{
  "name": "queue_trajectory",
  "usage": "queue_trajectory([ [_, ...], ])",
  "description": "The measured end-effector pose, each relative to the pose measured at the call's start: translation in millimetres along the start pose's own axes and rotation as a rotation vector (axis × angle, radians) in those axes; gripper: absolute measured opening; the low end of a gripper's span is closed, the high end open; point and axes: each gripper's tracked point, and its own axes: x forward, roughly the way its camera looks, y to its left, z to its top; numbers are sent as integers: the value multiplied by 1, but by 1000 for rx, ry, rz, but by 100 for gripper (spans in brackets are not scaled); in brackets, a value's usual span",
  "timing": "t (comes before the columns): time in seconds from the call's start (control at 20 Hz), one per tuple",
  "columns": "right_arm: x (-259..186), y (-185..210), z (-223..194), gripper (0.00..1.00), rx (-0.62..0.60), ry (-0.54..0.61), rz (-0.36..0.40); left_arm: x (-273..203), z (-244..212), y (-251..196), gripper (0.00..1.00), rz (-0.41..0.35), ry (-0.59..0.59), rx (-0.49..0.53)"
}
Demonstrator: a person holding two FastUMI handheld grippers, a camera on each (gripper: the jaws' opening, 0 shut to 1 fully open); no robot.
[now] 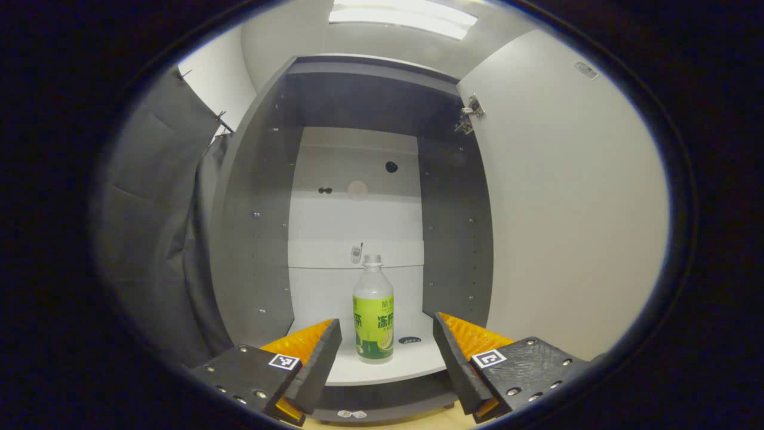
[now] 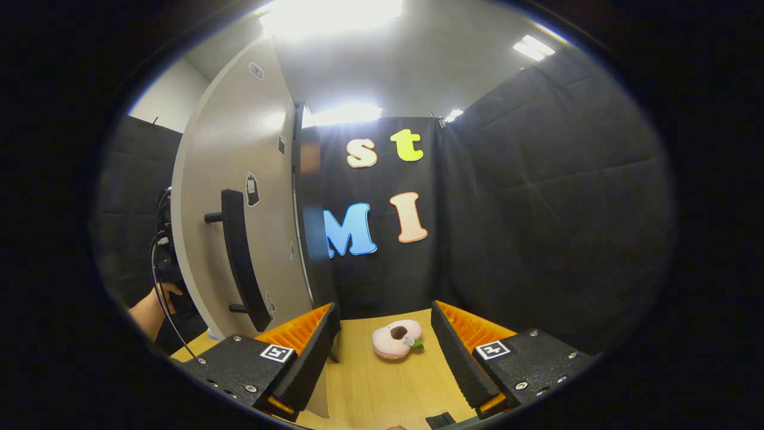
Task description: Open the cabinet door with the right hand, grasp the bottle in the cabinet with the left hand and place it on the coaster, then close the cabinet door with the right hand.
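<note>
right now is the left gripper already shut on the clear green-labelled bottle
No, the left gripper is open, its fingers apart on either side of the clear green-labelled bottle standing upright in the cabinet.

Pink plush toy [image 2: 396, 339] lying on wooden table [image 2: 382, 388].

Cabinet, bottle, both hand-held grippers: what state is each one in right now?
Cabinet door: swung open.
Bottle: upright on the cabinet's bottom shelf, capped, not yet gripped.
Left hand-held gripper: open, lined up with the bottle.
Right hand-held gripper: open, holding nothing, beside the door handle.
Coaster: on the table, nothing on it.
</note>
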Motion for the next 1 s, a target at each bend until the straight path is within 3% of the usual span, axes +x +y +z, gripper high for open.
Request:
queue_trajectory([
  [0.05, 1, 1, -3, 95, 0, 6, -11, 10, -6, 0, 88, -10, 7, 5],
  [0.65, 0, -9, -36, 95, 40, 67, -116, 101, -62, 13, 88, -37, 89, 19],
  [0.7, 0, -8, -38, 95, 44, 70, -119, 104, -64, 14, 93, -34, 96, 26],
  [0.75, -1, -8, -39, 95, 47, 72, -122, 108, -68, 13, 84, -35, 101, 34],
  [0.8, 0, -7, -40, 95, 47, 73, -126, 111, -69, 15, 88, -31, 98, 46],
  [1.0, -4, -7, -42, 95, 22, 73, -134, 124, -74, 22, 90, -12, 111, 41],
])
